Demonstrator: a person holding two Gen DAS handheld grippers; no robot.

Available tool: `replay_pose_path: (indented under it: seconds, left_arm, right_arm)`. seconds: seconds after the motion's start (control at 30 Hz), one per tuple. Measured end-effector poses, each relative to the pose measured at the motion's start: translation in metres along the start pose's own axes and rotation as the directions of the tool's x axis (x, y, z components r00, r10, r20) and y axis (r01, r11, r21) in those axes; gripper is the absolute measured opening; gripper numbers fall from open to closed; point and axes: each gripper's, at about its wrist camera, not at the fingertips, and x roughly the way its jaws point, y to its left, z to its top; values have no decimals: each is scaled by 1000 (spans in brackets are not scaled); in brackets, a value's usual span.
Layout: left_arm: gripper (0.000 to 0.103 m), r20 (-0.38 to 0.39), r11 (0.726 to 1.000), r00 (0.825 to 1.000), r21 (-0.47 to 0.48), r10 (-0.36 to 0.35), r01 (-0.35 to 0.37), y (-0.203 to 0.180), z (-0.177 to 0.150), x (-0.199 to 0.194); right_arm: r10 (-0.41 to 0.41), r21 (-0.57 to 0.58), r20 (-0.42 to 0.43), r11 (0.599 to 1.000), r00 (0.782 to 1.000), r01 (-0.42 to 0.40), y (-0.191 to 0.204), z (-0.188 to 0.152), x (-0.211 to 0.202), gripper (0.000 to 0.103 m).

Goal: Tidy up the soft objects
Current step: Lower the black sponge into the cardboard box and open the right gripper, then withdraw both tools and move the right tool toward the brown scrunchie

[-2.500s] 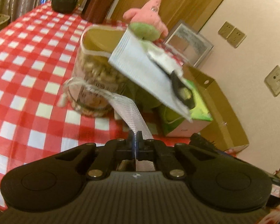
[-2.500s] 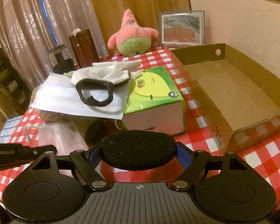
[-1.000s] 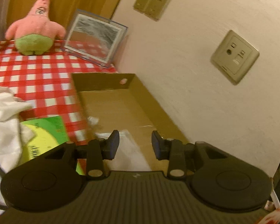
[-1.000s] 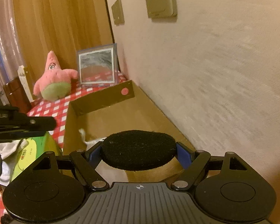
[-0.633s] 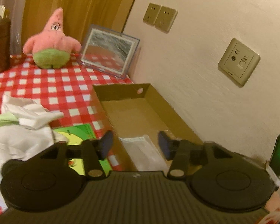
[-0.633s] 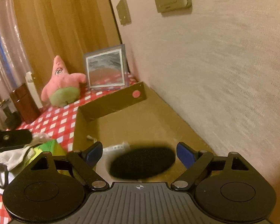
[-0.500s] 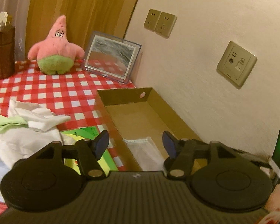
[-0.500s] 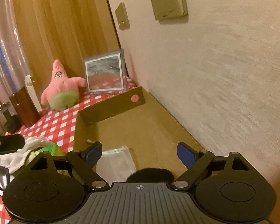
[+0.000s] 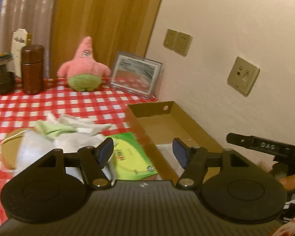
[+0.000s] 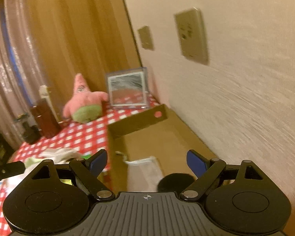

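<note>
— What are your two grippers doing?

— My left gripper [image 9: 143, 153] has its jaws apart; they have just been opening, and nothing sits between them. My right gripper [image 10: 147, 162] also stands wide, its jaws having just been opening too, with nothing in its grip.

— Where are the soft things?

— A white mask [image 10: 145, 174] lies flat on the floor of the cardboard box [image 9: 179, 116], at its near end, and a black pad [image 10: 176, 182] lies just beside it, partly hidden by my right gripper's body. The box stands against the wall, on the red-checked tablecloth [image 9: 55, 104].

— And outside the box?

— A heap of white cloths [image 9: 68, 131] with a green one among them rests to the left of the box, touching a green tissue pack [image 9: 130, 157]. The pink star plush [image 9: 83, 66] sits upright at the far side of the table, beside a framed mirror [image 9: 135, 72]. A brown flask [image 9: 32, 68] stands further left.
</note>
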Motion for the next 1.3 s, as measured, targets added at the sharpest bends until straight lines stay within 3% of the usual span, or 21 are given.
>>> replay_pose_path:
  seconds: [0.33, 0.67, 0.9, 1.3]
  left_arm:
    - [68, 10, 989, 991, -59, 136, -135, 42, -29, -68]
    - [69, 4, 952, 962, -145, 274, -270, 82, -64, -124]
    - [69, -20, 940, 952, -148, 306, -306, 91, -83, -135]
    - [69, -54, 935, 948, -160, 313, -317, 102, -96, -118]
  right_arm:
    - [112, -64, 9, 992, 994, -112, 66, -25, -45, 87]
    - [171, -56, -25, 984, 985, -172, 105, -68, -71, 87]
    - [180, -102, -74, 977, 981, -187, 129, -100, -69, 87]
    - [171, -156, -146, 969, 974, -193, 148, -132, -41, 87]
